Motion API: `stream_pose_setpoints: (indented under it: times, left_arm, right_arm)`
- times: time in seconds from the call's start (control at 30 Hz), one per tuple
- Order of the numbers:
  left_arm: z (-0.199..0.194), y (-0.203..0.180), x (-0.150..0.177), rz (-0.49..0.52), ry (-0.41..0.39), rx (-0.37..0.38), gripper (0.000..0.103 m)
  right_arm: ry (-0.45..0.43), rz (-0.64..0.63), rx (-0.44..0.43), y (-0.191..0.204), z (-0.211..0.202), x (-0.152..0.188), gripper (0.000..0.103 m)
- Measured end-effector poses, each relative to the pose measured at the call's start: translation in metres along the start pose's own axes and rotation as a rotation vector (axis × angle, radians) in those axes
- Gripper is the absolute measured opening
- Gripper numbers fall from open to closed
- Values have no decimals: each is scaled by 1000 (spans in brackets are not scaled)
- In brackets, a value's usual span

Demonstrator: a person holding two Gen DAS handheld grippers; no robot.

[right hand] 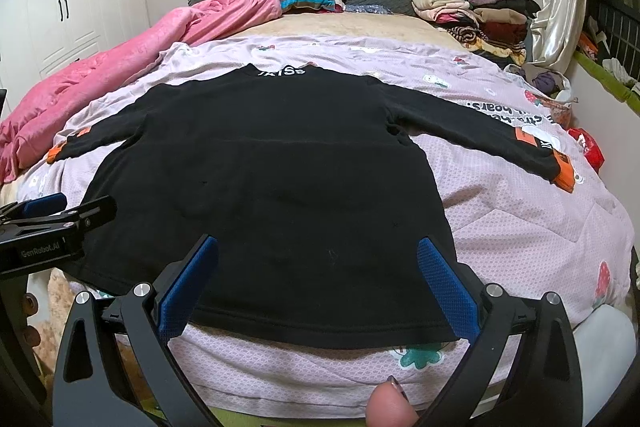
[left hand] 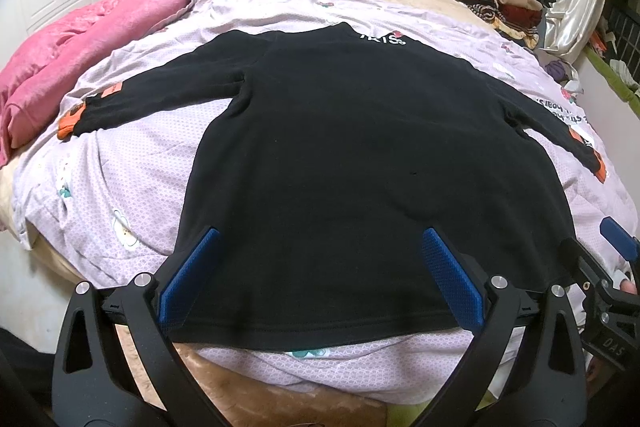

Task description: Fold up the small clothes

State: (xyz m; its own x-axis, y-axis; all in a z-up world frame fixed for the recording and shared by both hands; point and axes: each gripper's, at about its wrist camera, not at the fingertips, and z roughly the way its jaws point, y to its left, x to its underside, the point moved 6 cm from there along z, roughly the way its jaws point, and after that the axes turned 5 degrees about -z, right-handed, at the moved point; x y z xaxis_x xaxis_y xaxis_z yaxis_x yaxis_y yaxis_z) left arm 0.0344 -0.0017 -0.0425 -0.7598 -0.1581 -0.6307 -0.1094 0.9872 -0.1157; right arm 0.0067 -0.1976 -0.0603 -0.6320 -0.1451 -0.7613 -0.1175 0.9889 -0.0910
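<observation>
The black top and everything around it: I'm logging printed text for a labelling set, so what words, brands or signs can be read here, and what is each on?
"GenRobot.AI": on the left gripper body, right wrist view.
"DAS": on the right gripper body, left wrist view; possibly cut off.
White letters on the black top collar: upside down, roughly "KISS"; unsure.
Black print on the bedsheet: upside down, ends "bears"; rest unreadable.
Sleeve patch: too small.

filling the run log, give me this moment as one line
stage: pre-fold | black top: flat, sleeves spread, on lilac quilt | left gripper: open over hem | right gripper: open over hem | held: nothing
</observation>
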Motion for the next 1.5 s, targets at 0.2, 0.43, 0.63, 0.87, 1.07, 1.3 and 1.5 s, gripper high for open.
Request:
stream_pose_setpoints:
  times: [0.2, 0.43, 0.63, 0.87, 1.07, 1.3, 1.5]
  left_arm:
    - [1, 0, -1, 3, 2, -4, 94]
    - [1, 0, -1, 8, -3, -7, 94]
    - [1, 0, -1, 7, -3, -4, 94]
    - [5, -1, -3, 10, 3, -2, 94]
    - [13, -5, -11, 3, 15, -5, 94]
    - [26, -13, -35, -4, 21, -7, 94]
    - [39, -24, -56, 1, 26, -12, 94]
  right_arm:
    - [-4, 0, 1, 0, 0, -1, 99]
    - [-2, -1, 1, -1, 1, 0, 99]
    - [-2, 0, -5, 0, 1, 0, 99]
    - [-1, -5, 0, 0, 4, -3, 99]
    - [1, -9, 9, -2, 12, -14, 99]
    - [-19, 3, 50, -16, 26, -42, 99]
    - [-33, 39, 82, -37, 38, -66, 99]
